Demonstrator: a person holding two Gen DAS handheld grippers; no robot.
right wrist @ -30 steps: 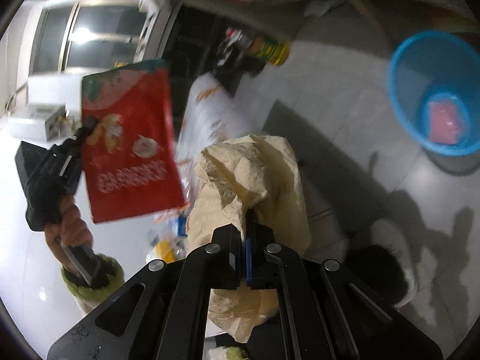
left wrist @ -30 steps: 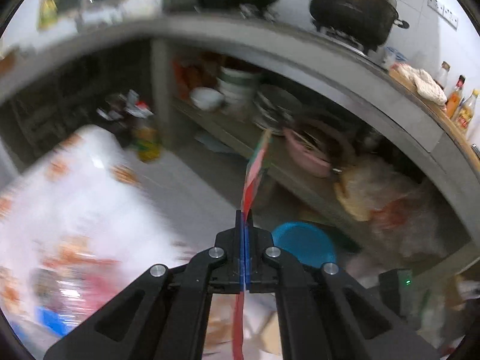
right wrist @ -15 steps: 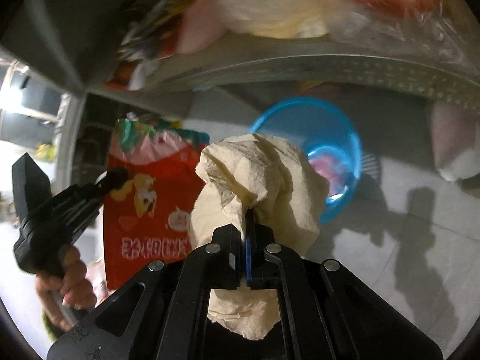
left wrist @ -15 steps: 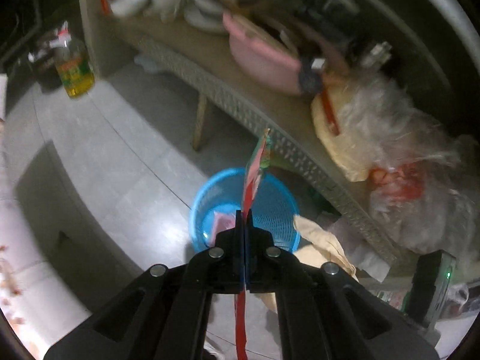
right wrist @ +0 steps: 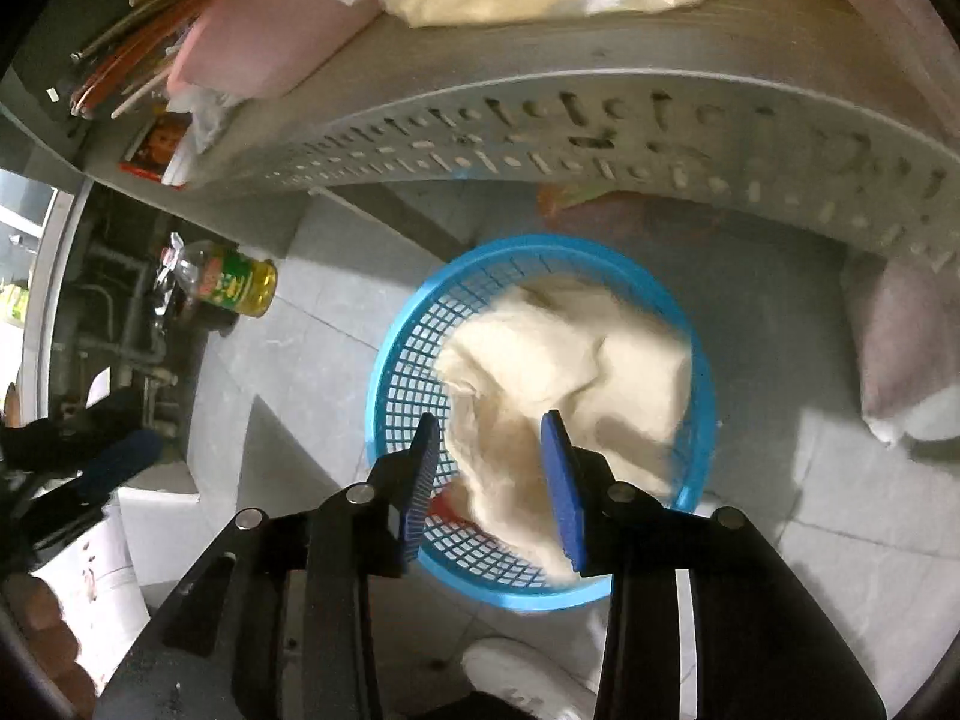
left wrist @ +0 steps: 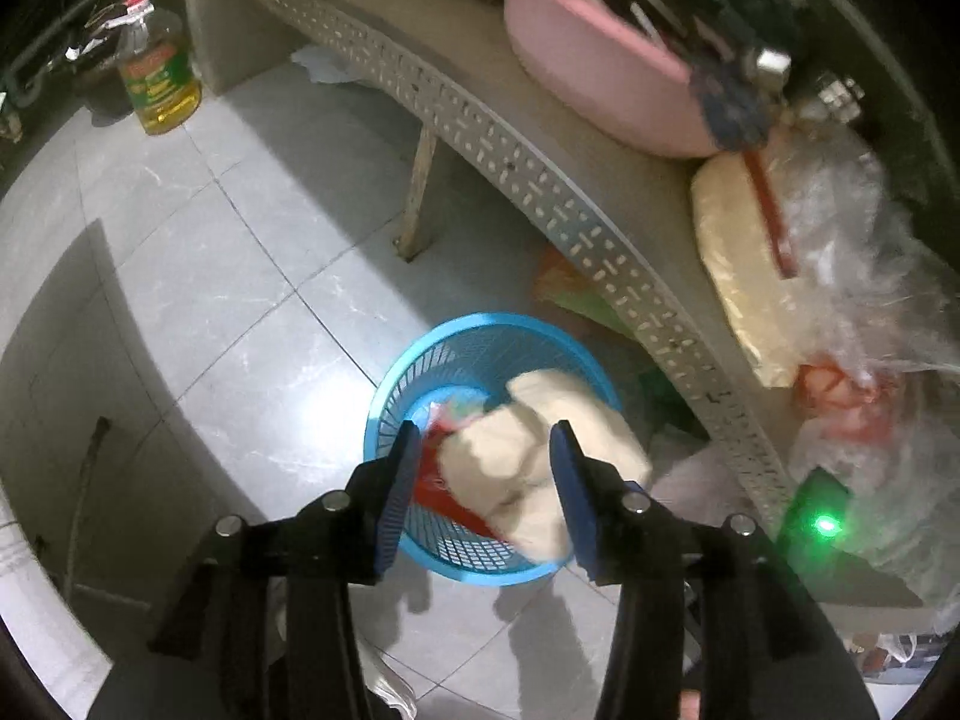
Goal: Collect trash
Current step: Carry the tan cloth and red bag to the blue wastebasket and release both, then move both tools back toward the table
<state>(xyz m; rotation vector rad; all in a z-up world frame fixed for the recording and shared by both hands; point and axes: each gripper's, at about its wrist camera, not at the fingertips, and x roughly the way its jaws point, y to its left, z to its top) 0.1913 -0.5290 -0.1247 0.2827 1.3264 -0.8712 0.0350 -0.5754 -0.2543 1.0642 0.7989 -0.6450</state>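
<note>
A: What is the left wrist view showing?

B: The left gripper [left wrist: 485,459] is pointing steeply down over a blue mesh basket [left wrist: 420,354] that is standing on the grey tiled floor [left wrist: 240,252]. Its jaws are opening, and the 2 blue pads are standing apart with nothing pressed between them. Seen through the gap, a crumpled cream paper wad [left wrist: 528,450] is lying in the basket, blurred, and a red snack wrapper [left wrist: 435,471] is lying beside it, against the basket's left wall.

A: And the right wrist view?

B: The right gripper [right wrist: 492,459] is also hanging above the same blue mesh basket [right wrist: 408,372]. Its jaws are opening too, and neither pad is touching anything. The crumpled cream paper wad [right wrist: 558,360] is filling most of the basket below the fingertips. Only a small red corner of the snack wrapper [right wrist: 447,504] is peeking out under the paper, near the basket's lower left wall.

A: What is surrounding the basket?

B: A grey perforated shelf [left wrist: 540,180] is running just behind it, carrying a pink basin [left wrist: 588,72] and a clear plastic bag [left wrist: 840,252] of pale contents. A bottle of yellow oil [left wrist: 157,84] is standing on the floor well apart, to the left. In the right wrist view, a white shoe [right wrist: 528,684] is showing at the bottom edge, and the other gripper is appearing blurred at the far left.
</note>
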